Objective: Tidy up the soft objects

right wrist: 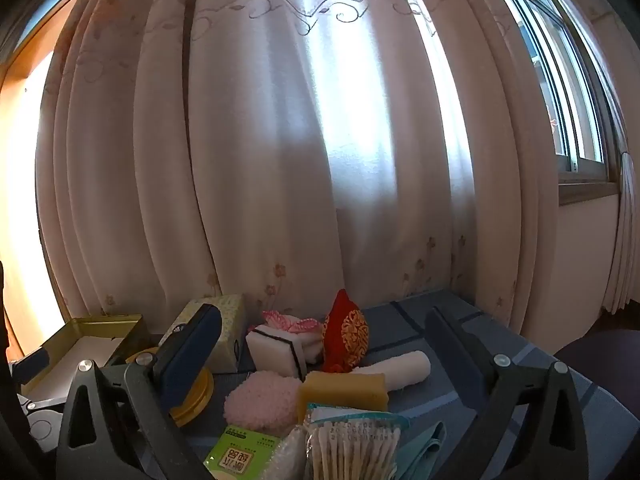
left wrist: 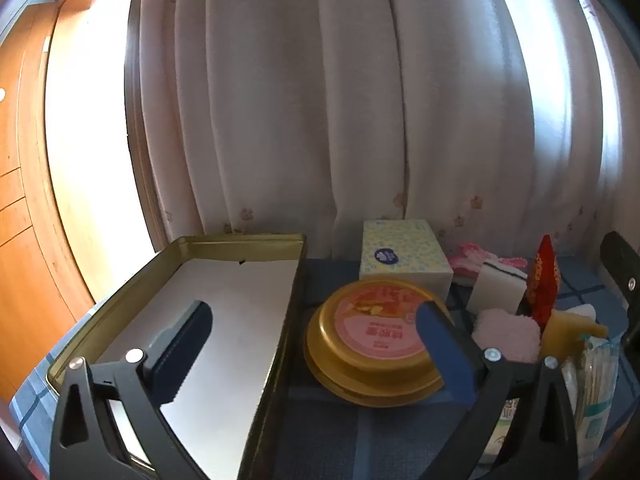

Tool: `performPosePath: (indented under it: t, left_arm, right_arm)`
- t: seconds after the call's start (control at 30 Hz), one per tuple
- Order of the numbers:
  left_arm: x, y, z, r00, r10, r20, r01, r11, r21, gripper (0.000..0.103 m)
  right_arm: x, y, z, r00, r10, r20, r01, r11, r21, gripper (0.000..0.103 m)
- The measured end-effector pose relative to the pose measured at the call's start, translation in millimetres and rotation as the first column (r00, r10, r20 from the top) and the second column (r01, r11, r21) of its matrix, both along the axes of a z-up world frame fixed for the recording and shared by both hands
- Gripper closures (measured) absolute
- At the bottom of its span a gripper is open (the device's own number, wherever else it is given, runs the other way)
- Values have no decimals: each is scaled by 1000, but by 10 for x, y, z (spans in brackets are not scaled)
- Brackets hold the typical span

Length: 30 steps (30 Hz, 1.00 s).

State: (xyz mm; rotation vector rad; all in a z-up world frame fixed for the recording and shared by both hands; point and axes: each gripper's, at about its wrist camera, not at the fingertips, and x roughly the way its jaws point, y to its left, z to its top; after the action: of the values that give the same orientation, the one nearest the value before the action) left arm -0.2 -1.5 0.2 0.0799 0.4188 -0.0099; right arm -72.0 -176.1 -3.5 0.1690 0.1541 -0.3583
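Note:
A pile of soft things lies on the blue checked tablecloth: a pink fluffy pad (right wrist: 262, 400), a yellow sponge (right wrist: 344, 390), a white sponge with a black band (right wrist: 274, 346), a red embroidered pouch (right wrist: 346, 332), a rolled white cloth (right wrist: 396, 364) and pink knitted cloth (right wrist: 292, 318). An open gold tin box (left wrist: 224, 240) stands at the left with a white lining. My left gripper (left wrist: 312, 332) is open and empty, above the tin's edge and a gold round tin (left wrist: 372, 344). My right gripper (right wrist: 326, 344) is open and empty, before the pile.
A tissue box (left wrist: 404, 252) stands behind the round tin. A pack of cotton swabs (right wrist: 352, 448), a green packet (right wrist: 240, 456) and a teal cloth (right wrist: 424, 452) lie near the front. Curtains (right wrist: 280, 160) hang close behind the table. A window (right wrist: 568, 92) is at the right.

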Motion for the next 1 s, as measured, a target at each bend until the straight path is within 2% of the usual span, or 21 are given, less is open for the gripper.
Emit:
performPosePath:
  t: [0.03, 0.07, 0.27, 0.33, 1.0]
  left_arm:
    - [-3, -15, 1, 1000, -2, 4, 2, 1000, 4, 0]
    - [20, 36, -2, 1000, 4, -22, -5, 999, -46, 0]
    - [121, 107, -6, 1000, 6, -21, -7, 999, -46, 0]
    - [-54, -32, -64, 1000, 5, 5, -4, 1000, -25, 0]
    - [-34, -1, -21, 1000, 19, -17, -19, 999, -47, 0]
  right_arm:
    - [0, -2, -1, 1000, -1, 1, 1, 1000, -2, 1]
    - [1, -3, -2, 1000, -1, 1, 1, 1000, -4, 1]
    - [13, -6, -14, 1000, -3, 3, 3, 1000, -16, 0]
    - [20, -20, -20, 1000, 0, -6, 0, 1000, 0, 1]
    - [-7, -12, -2, 1000, -6, 6, 6, 1000, 0, 1]
